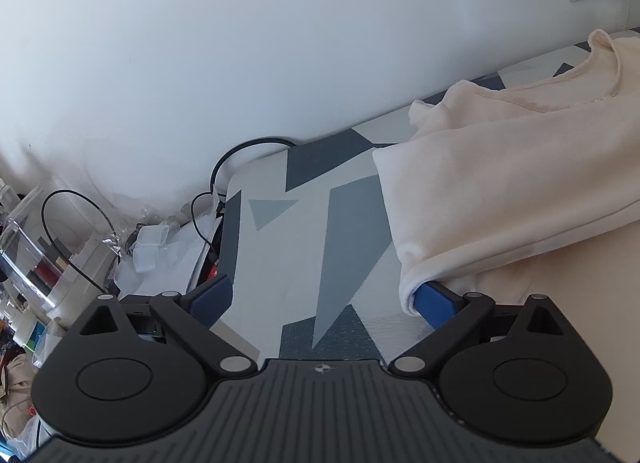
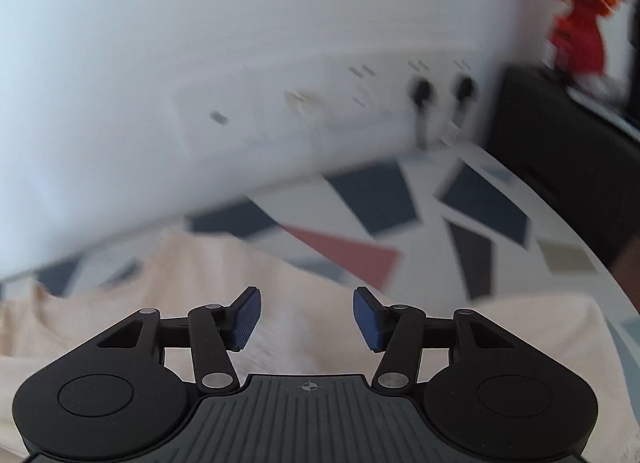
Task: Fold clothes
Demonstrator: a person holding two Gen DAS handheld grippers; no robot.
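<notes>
I see a cream sweatshirt (image 1: pixel 512 167) lying on a table cover (image 1: pixel 304 223) patterned in white with dark blue and grey-blue angular patches; my right view adds a dull red triangle (image 2: pixel 344 251). Both grippers are black with blue finger pads (image 2: pixel 246 317). The wall (image 1: pixel 200 43) is white, and the cable (image 1: pixel 240 155) is black.

A table covering (image 1: pixel 320 223) printed with grey, dark blue and red angular shapes lies against a white wall (image 1: pixel 200 43). A wall socket panel (image 2: pixel 360 103) carries two black plugs (image 2: pixel 422 91). Black cables (image 1: pixel 240 155) and clear plastic packaging (image 1: pixel 148 247) lie beside the table.
</notes>
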